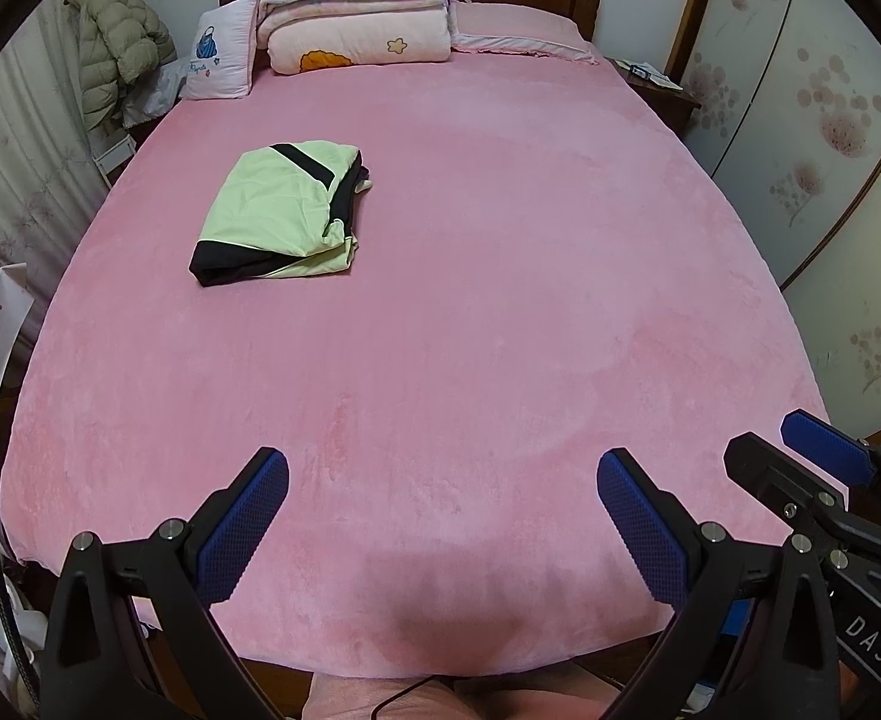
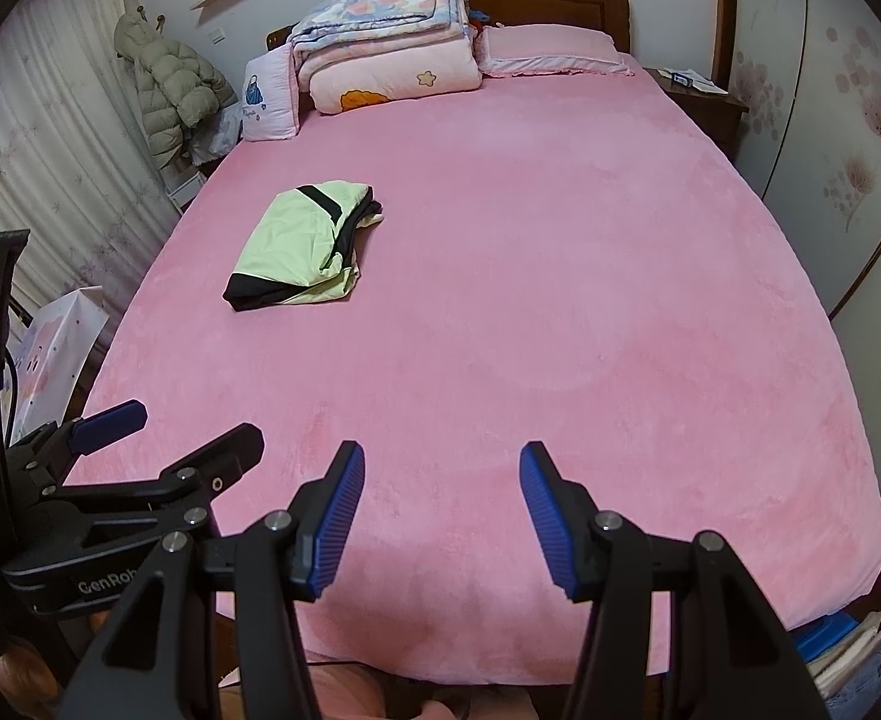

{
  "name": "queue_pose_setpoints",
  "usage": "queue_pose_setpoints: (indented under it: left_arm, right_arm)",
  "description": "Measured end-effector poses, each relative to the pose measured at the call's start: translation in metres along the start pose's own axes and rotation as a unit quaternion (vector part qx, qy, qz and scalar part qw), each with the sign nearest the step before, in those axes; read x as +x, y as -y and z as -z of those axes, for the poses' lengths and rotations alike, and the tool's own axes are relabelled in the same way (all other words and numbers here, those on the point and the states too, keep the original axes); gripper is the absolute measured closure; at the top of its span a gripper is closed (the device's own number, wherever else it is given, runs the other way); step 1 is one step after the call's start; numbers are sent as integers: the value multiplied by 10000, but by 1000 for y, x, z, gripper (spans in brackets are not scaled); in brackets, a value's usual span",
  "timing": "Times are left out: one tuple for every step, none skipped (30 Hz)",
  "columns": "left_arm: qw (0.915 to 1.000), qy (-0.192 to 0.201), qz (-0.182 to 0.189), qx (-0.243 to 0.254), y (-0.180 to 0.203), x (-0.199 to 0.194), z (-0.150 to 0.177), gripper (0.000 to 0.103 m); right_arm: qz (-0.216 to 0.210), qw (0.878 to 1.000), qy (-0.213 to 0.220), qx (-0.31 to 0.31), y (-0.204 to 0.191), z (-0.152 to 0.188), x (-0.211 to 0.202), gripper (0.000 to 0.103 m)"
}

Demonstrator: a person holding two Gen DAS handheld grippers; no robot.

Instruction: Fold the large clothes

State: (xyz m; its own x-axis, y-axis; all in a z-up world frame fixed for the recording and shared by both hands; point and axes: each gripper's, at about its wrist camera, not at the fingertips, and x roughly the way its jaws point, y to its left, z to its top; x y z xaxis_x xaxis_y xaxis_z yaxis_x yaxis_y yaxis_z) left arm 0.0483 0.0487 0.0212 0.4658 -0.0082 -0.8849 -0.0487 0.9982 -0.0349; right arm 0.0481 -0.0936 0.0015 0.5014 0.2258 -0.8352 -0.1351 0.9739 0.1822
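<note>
A: The pink bed [image 1: 500, 276] fills most of both views. One folded green-and-black garment [image 1: 278, 216] lies on it, upper left of centre in the frame, well apart from both grippers.

B: Is either gripper holding anything?

A: No. The left gripper [image 1: 443, 474] stands wide open over the bed's near edge with only sheet between its blue pads. The right gripper [image 2: 440, 468] is open too, somewhat less wide, and also empty.

B: What could go wrong from here?

A: The garment looks folded already, but its right edge is bunched, with black cloth spilling out. A grab at that loose side would likely drag the layers apart. It also lies far up the bed, so a long reach could snag the plush sheet.

B: And the counts?

A: One garment, two grippers. At the headboard there is one stack of folded quilts [image 1: 356, 6], probably two or three, though the layers are hard to separate at this distance. Add one white cushion [image 1: 221, 54], one pink pillow [image 1: 518, 30], and one puffer coat [image 1: 116, 42] hanging at the upper left.
</note>
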Motion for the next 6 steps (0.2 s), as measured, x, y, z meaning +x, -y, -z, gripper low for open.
queue_pose_setpoints:
  left_arm:
    - [10000, -4, -4, 5, 0, 0, 1, 1]
    - [10000, -9, -2, 8, 0, 0, 1, 1]
    - [10000, -12, -1, 8, 1, 0, 2, 1]
    - [10000, -12, 2, 12, 1, 0, 2, 1]
    - [10000, -11, -1, 17, 1, -1, 2, 1]
    - [10000, -9, -3, 20, 1, -1, 3, 1]
  right_arm:
    - [-7, 10000, -3, 5, 0, 0, 0, 49]
    - [-9, 10000, -8, 11, -1, 1, 0, 49]
    - [-14, 10000, -9, 11, -1, 1, 0, 49]
    - [-12, 10000, -6, 10, -1, 0, -1, 49]
    - [-10, 10000, -5, 12, -1, 1, -1, 49]
    - [-5, 10000, -3, 15, -2, 2, -1, 49]
